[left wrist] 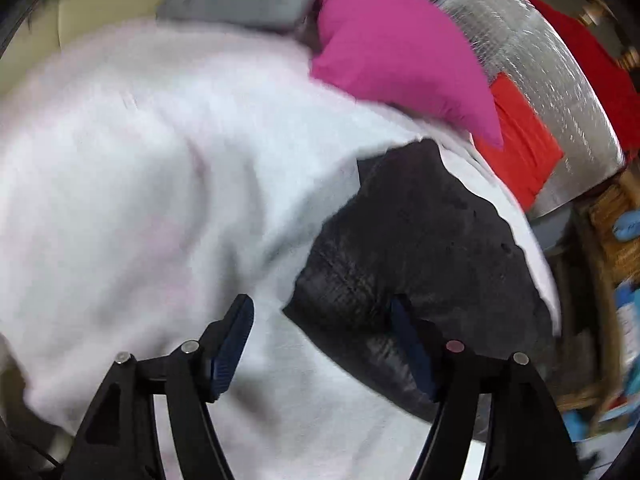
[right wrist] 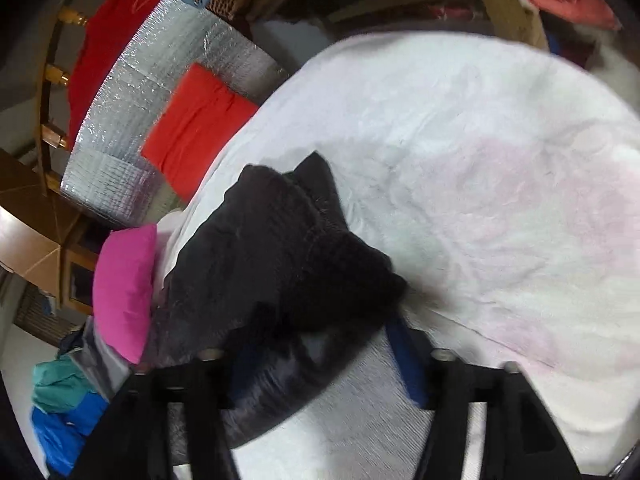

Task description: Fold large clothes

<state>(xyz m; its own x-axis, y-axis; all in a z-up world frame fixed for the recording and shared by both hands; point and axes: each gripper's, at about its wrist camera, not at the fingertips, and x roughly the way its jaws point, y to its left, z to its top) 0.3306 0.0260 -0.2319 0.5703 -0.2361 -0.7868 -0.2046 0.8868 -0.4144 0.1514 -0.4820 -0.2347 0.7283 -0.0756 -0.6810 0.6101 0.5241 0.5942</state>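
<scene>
- The left hand-held gripper [left wrist: 322, 344] hangs over the white cloth [left wrist: 160, 184] with its jaws spread; nothing sits pinched between them; its right finger [left wrist: 412, 352] overlaps the edge of the black garment [left wrist: 416, 248], though whether it touches is hard to tell.
- The right hand-held gripper [right wrist: 320, 360] also stands spread; the black garment [right wrist: 280, 264] lies bunched just ahead and partly between the fingers, covering the left one; the pads do not visibly press on it.
- The black garment rests crumpled on the white cloth, near its edge.
- A pink cushion [left wrist: 396, 52] lies just beside the garment; a red folded cloth [right wrist: 196, 128] rests on a silver foil sheet [right wrist: 132, 92] further off.
- Both views are blurred.
</scene>
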